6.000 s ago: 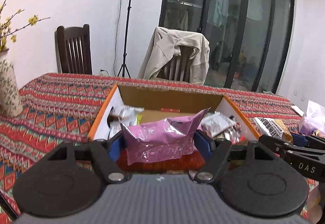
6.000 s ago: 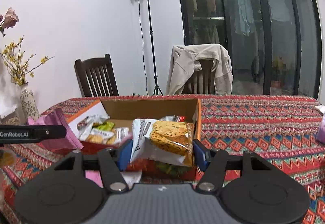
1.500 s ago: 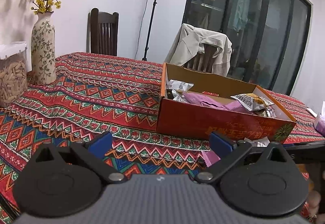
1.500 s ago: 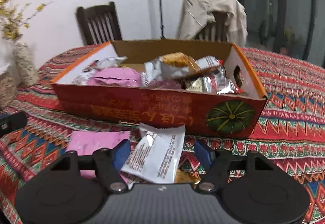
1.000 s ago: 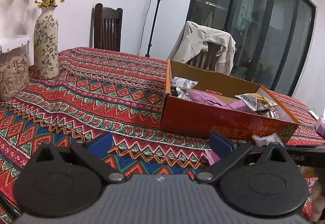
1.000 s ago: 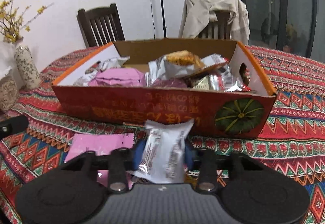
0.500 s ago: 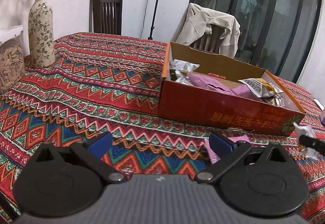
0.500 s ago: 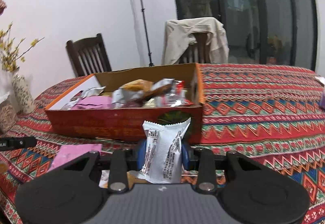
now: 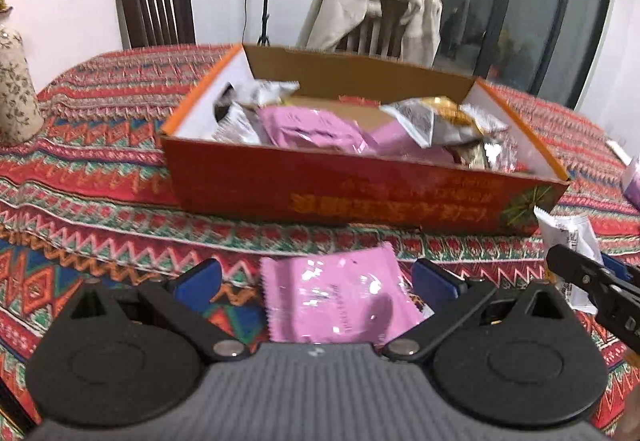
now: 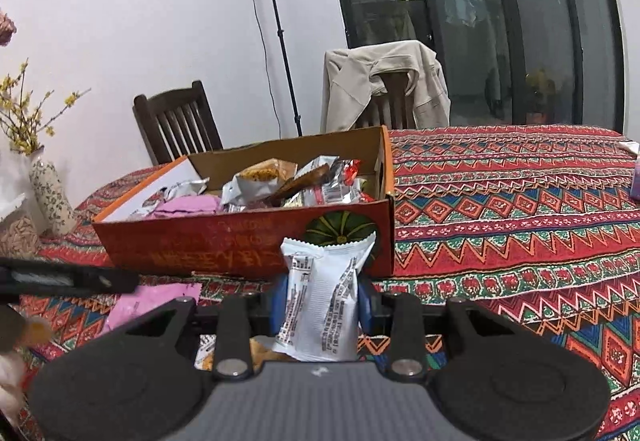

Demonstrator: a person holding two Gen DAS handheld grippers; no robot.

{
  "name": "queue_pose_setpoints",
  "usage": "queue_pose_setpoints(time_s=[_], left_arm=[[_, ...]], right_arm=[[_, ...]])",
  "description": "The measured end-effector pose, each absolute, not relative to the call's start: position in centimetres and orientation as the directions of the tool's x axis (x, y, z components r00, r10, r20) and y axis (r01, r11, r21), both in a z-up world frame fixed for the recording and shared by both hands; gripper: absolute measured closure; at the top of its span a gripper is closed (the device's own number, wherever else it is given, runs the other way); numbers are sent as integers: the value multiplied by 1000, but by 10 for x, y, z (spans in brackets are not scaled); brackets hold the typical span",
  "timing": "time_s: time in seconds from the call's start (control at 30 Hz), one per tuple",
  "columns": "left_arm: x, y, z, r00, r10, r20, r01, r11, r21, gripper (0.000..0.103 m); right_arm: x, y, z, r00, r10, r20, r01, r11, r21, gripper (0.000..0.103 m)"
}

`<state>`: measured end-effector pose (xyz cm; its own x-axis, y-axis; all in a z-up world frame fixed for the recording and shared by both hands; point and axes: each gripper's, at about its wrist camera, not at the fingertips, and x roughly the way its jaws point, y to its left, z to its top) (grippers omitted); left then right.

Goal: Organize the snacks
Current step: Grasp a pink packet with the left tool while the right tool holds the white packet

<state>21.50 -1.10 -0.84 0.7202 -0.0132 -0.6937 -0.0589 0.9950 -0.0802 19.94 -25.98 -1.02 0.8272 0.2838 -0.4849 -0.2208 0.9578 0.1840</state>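
Right now the right gripper (image 10: 320, 299) pinches an upright white snack packet (image 10: 322, 301) before the red snack box (image 10: 240, 237); the left gripper (image 9: 316, 281) stands spread, a pink packet (image 9: 336, 301) lying untouched between its fingers (image 9: 198, 279).

Both wrist cameras look low across the table, sharing the snack box (image 9: 360, 197).

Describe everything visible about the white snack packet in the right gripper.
The white snack packet is a glossy plastic pouch with a zigzag-cut top seal and small dark print, unreadable here. It stands upright, pinched at its sides between the blue pads of the right gripper, whose jaws are shut on it. It is lifted in front of the red cardboard box. The left wrist view shows it by the box's right corner.
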Motion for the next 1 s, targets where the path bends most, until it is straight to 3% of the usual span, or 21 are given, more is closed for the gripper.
queue_pose_setpoints(time_s=[0.3, 0.67, 0.9, 1.0], left_arm=[[227, -31, -28, 700, 87, -709, -105, 994, 18, 0], [227, -33, -39, 691, 65, -720, -82, 997, 12, 0], [220, -37, -35, 709, 28, -704, -38, 999, 2, 24], [216, -37, -34, 715, 20, -699, -31, 1000, -3, 27]], right_arm=[[196, -257, -10, 823, 295, -486, -237, 955, 179, 68], [195, -256, -12, 818, 294, -495, -240, 955, 173, 68], [195, -255, -12, 820, 290, -494, -237, 957, 168, 68], [195, -255, -12, 820, 290, -493, -239, 957, 164, 68]])
